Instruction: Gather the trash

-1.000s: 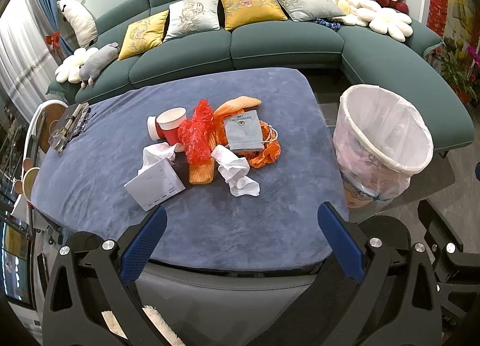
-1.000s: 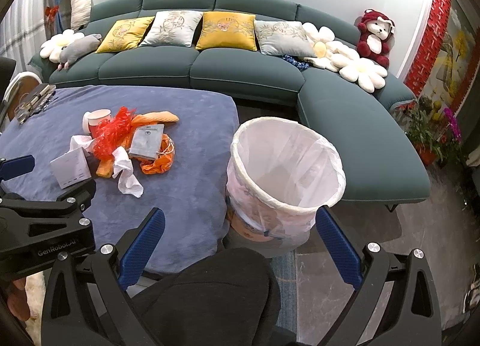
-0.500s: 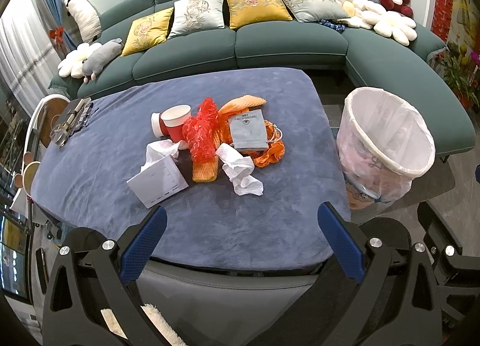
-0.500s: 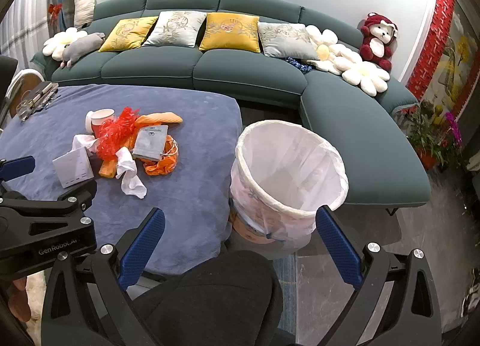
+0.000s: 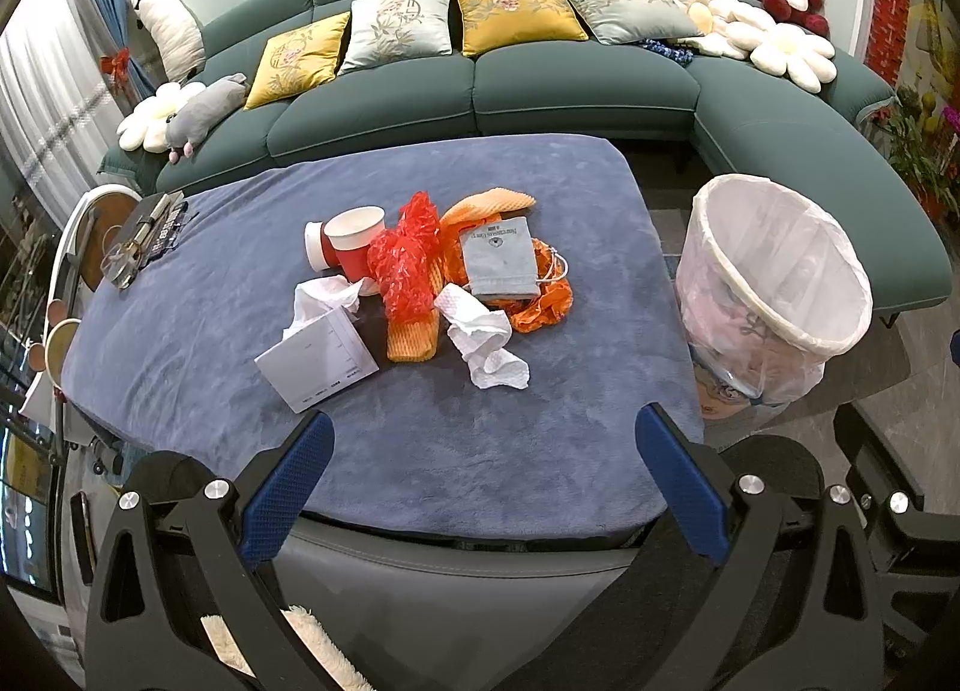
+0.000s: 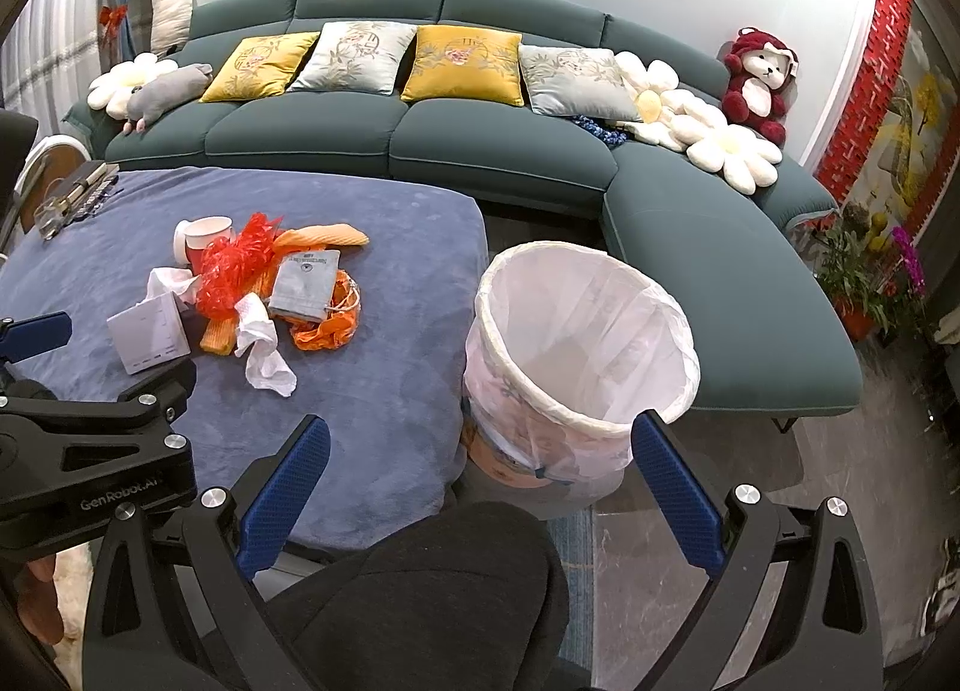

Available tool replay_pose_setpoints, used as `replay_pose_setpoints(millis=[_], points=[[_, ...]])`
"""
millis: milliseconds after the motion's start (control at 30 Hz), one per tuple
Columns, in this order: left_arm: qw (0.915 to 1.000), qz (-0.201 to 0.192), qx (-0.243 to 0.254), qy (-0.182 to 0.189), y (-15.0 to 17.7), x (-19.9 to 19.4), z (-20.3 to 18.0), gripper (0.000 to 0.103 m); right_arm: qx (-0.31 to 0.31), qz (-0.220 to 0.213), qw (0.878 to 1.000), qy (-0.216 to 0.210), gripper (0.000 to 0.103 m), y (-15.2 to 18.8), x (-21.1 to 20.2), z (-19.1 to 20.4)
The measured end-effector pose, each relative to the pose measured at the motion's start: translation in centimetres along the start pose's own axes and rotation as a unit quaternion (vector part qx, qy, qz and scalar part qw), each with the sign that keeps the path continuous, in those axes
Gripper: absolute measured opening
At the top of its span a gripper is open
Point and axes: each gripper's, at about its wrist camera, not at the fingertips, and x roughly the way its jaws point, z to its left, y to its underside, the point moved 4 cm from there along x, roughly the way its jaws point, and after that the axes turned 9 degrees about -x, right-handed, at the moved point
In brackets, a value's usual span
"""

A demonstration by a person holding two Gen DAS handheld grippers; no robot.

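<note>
While both grippers hang short of the table, nothing is held
Left wrist view, left gripper (image 5: 483, 445): fingers spread wide, empty, over the near table edge
Trash pile (image 5: 420, 283): ahead of the left gripper, mid-table; white box (image 5: 318, 358) and crumpled tissue (image 5: 486, 340) nearest, red wrap (image 5: 405, 265), paper cup (image 5: 354, 241), grey pouch (image 5: 501, 265) behind
Bin (image 5: 774, 295): ahead to the right, white-lined, just beside the table
Right wrist view, right gripper (image 6: 480, 490): fingers wide apart, empty
Bin, this view (image 6: 576, 355): straight ahead, near the fingertips
Pile, this view (image 6: 258, 283): ahead to the left, well apart
Surface: blue cloth-covered table (image 6: 384, 391)
Room: green sofa (image 6: 480, 151) with cushions beyond
</note>
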Motion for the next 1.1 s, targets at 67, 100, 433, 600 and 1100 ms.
replay_pose_setpoints(millis=[67,100,433,600,1100], points=[[1.0,-0.001,0.0,0.0,0.0,0.0,0.0,0.096,0.001,0.0,1.0,0.0,0.096,0.0,0.0,0.0],[1.0,-0.001,0.0,0.001,0.0,0.0,0.0,0.096,0.001,0.0,1.0,-0.001,0.096,0.0,0.0,0.0],[1.0,0.002,-0.002,0.001,0.1,0.4,0.2,0.096,-0.002,0.001,1.0,0.004,0.096,-0.2,0.2,0.2],[0.9999,0.006,-0.011,0.006,0.1,1.9,0.9,0.096,0.012,0.003,1.0,0.007,0.096,-0.8,1.1,0.1],[0.9999,0.01,-0.001,0.01,-1.4,9.7,9.1,0.096,0.011,0.028,1.0,-0.002,0.096,-2.7,7.0,6.6]])
